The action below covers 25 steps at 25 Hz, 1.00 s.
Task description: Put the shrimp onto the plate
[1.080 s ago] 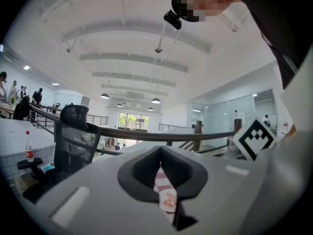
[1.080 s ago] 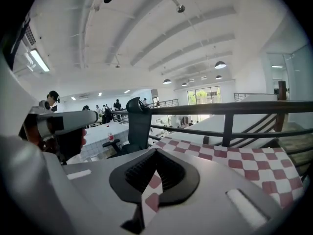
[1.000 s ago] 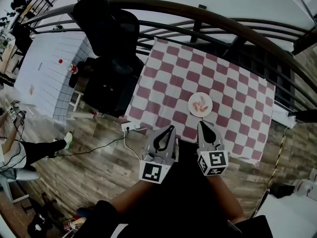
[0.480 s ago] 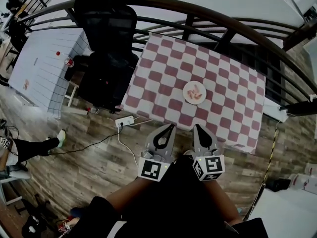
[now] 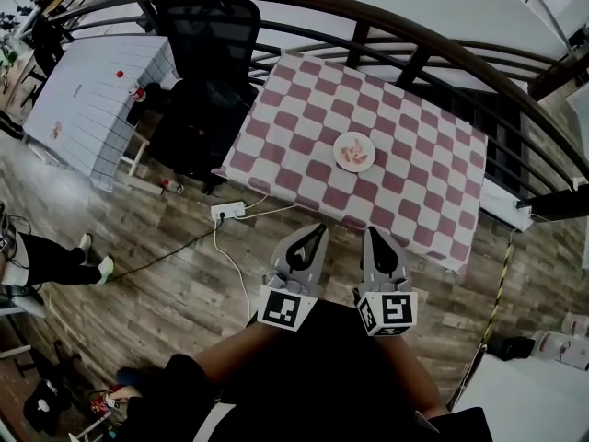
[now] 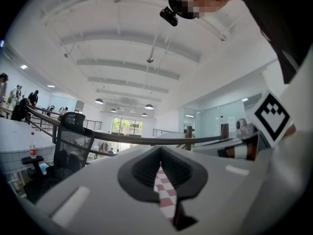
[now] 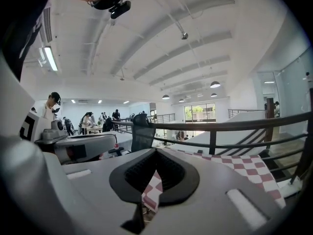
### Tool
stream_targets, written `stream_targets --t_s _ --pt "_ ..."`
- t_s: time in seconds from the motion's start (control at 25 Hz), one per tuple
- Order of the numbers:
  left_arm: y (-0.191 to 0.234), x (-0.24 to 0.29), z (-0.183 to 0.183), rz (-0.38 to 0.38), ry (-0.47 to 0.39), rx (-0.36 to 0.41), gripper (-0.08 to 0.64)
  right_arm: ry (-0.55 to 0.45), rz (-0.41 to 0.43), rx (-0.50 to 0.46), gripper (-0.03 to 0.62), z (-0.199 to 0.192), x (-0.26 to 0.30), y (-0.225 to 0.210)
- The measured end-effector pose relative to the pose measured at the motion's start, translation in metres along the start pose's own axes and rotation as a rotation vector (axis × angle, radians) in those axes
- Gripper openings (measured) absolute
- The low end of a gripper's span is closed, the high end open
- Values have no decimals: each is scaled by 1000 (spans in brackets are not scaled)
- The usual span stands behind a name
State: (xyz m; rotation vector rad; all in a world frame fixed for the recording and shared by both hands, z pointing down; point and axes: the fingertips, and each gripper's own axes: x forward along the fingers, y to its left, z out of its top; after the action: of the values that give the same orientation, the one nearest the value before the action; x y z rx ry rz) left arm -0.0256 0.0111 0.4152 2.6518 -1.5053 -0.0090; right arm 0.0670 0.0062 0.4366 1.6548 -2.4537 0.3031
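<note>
A small white plate with pink shrimp on it sits near the middle of the red-and-white checkered table in the head view. Both grippers are held close to my body, short of the table's near edge and over the wooden floor. My left gripper is shut with nothing in it, and so is my right gripper. In the left gripper view the left gripper points level, with a strip of checkered cloth showing through its gap. The right gripper is likewise shut, the checkered cloth lying ahead at right.
A dark railing curves behind the table. A black office chair stands at the table's left. A white power strip with cables lies on the floor. A white table and a person's legs are at left.
The table and plate have drawn farther from me and from both grippers, which now hang over the floor. Both grippers stay shut.
</note>
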Motion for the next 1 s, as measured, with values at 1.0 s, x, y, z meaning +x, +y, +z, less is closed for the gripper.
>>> stream_targets --t_s 1.0 --pt "-172 -123 -31 -144 29 85 8 -94 -101 4 -3 -52 -197 22"
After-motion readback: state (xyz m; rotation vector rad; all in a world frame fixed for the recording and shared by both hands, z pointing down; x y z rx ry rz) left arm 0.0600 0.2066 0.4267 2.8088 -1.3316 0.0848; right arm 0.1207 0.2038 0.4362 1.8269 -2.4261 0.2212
